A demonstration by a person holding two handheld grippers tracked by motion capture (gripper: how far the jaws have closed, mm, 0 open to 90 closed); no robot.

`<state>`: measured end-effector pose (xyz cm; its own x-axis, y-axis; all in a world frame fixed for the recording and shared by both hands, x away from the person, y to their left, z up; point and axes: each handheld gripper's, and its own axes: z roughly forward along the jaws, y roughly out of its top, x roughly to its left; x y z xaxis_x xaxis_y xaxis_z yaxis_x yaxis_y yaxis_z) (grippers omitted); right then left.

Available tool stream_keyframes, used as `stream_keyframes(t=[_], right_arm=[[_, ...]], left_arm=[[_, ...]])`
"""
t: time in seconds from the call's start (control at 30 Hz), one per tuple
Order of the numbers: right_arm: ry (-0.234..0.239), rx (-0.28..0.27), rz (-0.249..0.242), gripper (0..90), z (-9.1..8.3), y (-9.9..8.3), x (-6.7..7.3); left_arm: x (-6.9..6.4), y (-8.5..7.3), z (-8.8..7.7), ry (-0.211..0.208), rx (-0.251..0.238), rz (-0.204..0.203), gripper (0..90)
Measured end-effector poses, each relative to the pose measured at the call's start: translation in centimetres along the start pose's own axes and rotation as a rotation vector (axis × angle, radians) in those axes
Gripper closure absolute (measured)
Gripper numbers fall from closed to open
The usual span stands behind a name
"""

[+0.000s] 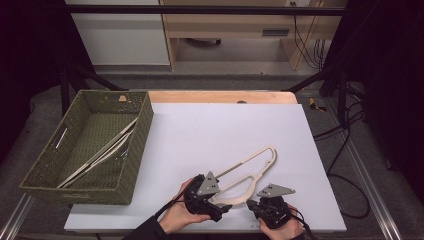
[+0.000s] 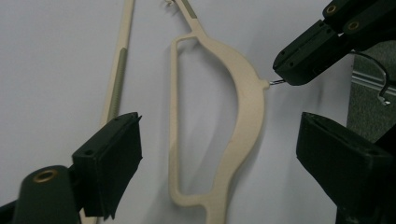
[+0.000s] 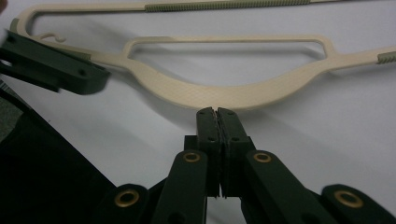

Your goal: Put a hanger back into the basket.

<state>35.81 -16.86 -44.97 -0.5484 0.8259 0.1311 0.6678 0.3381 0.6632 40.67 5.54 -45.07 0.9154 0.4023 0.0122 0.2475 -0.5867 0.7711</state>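
Matt cream plastic hanger (image 1: 250, 172), woven green basket (image 1: 142, 125), smooth white table (image 1: 225, 130)

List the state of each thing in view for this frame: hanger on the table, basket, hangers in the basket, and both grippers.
Cream hanger: flat on the white table, metal hook pinched by the right gripper.
Right gripper: shut on the hanger's hook.
Left gripper: open, jaws astride the hanger's curved body, not pressing it.
Green woven basket: upright at the table's left.
Hangers in basket: lying slanted inside.

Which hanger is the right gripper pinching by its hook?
The cream hanger lying on the white table, its metal hook pinched in the right gripper; the other hangers lie in the green basket.
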Motion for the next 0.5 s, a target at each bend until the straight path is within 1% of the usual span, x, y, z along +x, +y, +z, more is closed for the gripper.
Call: stream_keyframes(t=[0.03, 0.07, 0.1, 0.13, 0.17, 0.2, 0.27, 0.3, 0.37, 0.4, 0.47, 0.5], right_arm=[[0.003, -0.002, -0.014, 89.6, 0.0, 0.1, -0.1], [0.011, -0.006, -0.005, 89.6, -0.1, 0.1, 0.0], [0.008, -0.011, -0.019, 89.6, -0.1, 0.1, -0.2], [0.006, -0.011, -0.026, 89.6, -0.2, 0.2, -0.2], [0.006, -0.01, -0.017, 89.6, -0.2, 0.2, -0.1], [0.001, -0.01, -0.001, 89.6, -0.3, 0.3, 0.0], [0.006, -0.012, -0.011, 89.6, -0.4, 0.4, -0.1], [0.008, -0.016, -0.016, 89.7, -0.5, 0.5, -0.2], [0.0, -0.008, -0.012, 89.7, -0.7, 0.6, -0.1], [0.001, -0.013, -0.02, 89.7, -0.8, 0.7, -0.2], [-0.004, -0.015, -0.015, 89.7, -1.0, 0.9, -0.1], [0.0, -0.027, -0.041, 89.8, -1.1, 0.9, -0.3]], left_arm=[[0.0, 0.1, 0.2, -0.003, 0.016, 0.016, 17.2], [-0.1, 0.3, 0.6, -0.011, 0.038, 0.027, 19.6], [-0.1, 0.5, 0.9, -0.015, 0.052, 0.036, 21.9], [-0.2, 0.5, 1.2, -0.02, 0.055, 0.034, 22.7], [-0.2, 0.6, 1.4, -0.027, 0.061, 0.04, 24.4], [-0.2, 0.7, 1.7, -0.034, 0.079, 0.048, 26.3], [-0.3, 0.9, 2.1, -0.045, 0.106, 0.067, 28.4], [-0.4, 0.9, 2.3, -0.044, 0.111, 0.07, 30.4], [-0.5, 1.2, 2.7, -0.053, 0.131, 0.087, 34.7], [-0.5, 1.3, 2.8, -0.055, 0.14, 0.097, 36.2], [-0.7, 1.5, 3.2, -0.05, 0.146, 0.11, 40.2], [-0.8, 1.6, 3.3, -0.055, 0.143, 0.11, 42.9]])
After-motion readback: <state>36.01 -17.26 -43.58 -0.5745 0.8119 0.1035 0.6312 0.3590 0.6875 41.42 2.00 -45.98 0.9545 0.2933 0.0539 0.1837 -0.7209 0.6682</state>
